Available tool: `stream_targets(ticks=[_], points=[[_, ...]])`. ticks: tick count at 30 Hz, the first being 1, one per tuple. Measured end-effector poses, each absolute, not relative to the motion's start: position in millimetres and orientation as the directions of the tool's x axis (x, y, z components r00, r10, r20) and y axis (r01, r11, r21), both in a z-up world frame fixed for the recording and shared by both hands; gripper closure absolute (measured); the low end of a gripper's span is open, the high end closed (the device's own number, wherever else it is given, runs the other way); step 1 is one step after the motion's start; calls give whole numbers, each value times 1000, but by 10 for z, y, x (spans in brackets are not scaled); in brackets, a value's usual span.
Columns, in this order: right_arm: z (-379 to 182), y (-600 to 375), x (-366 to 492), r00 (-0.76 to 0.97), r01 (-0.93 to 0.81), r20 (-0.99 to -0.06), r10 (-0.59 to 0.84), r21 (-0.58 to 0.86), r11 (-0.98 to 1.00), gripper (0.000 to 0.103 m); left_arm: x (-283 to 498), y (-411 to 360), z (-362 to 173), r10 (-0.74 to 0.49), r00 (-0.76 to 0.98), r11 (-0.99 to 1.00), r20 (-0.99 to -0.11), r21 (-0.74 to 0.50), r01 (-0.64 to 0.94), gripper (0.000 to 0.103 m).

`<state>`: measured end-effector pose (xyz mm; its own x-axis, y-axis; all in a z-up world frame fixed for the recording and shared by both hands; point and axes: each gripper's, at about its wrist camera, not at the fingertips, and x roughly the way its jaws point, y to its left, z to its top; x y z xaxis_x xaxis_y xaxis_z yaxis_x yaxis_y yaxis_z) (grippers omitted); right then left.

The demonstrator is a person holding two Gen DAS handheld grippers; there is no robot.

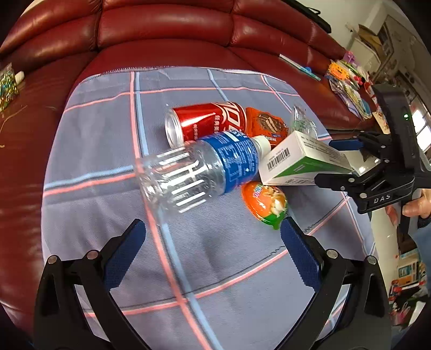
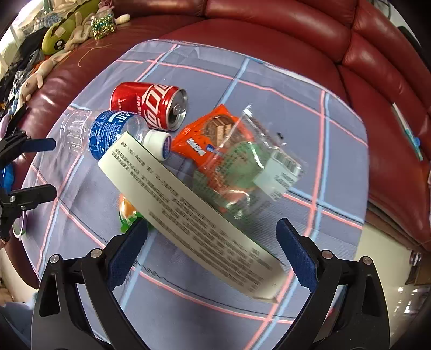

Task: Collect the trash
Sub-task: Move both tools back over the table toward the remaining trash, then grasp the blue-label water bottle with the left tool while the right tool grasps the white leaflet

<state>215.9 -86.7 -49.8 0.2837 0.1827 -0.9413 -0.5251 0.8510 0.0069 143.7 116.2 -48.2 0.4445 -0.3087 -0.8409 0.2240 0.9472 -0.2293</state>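
Trash lies in a heap on a checked cloth [image 1: 215, 269] spread over a red sofa seat: a red can [image 1: 207, 121] on its side, a clear bottle [image 1: 204, 169] with a blue label, an orange snack wrapper [image 1: 266, 123], a clear plastic bag [image 2: 256, 167] and an orange-green jelly cup [image 1: 264, 202]. A white-and-green box [image 2: 188, 210] slants across the heap, its near end between the spread fingers of my right gripper [image 2: 212, 226], which is open, with gaps on both sides. My left gripper [image 1: 214, 226] is open and empty, just short of the bottle's base.
The sofa backrest [image 1: 161, 24] rises behind the cloth. Stuffed toys [image 2: 62, 40] and a bead jar [image 2: 103, 23] sit on the seat to the left. Colourful clutter [image 1: 347, 78] lies on the seat to the right. A hand [image 1: 417, 207] holds the right gripper's handle.
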Motion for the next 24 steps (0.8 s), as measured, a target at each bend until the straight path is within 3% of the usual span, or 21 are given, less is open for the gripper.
stream_targets(ticks=[4, 8, 10, 12, 24], points=[[-527, -767, 2124, 286, -526, -942, 176, -1, 851, 10, 1503, 1245, -395, -307, 462, 944, -832, -204, 260, 7], [-586, -649, 2038, 276, -515, -955, 112, -49, 856, 43, 1629, 1331, -319, -297, 478, 937, -827, -157, 312, 7], [-581, -632, 1982, 273, -501, -957, 94, -58, 864, 49, 1707, 1365, -299, -306, 478, 931, -824, -153, 333, 7], [-562, -663, 1940, 246, -470, -963, 113, -17, 883, 63, 1779, 1376, -296, -328, 470, 919, -819, -161, 360, 7], [-559, -1118, 1658, 197, -232, -960, 198, 150, 961, 67, 2057, 1060, -753, -357, 347, 860, -867, -160, 485, 7]])
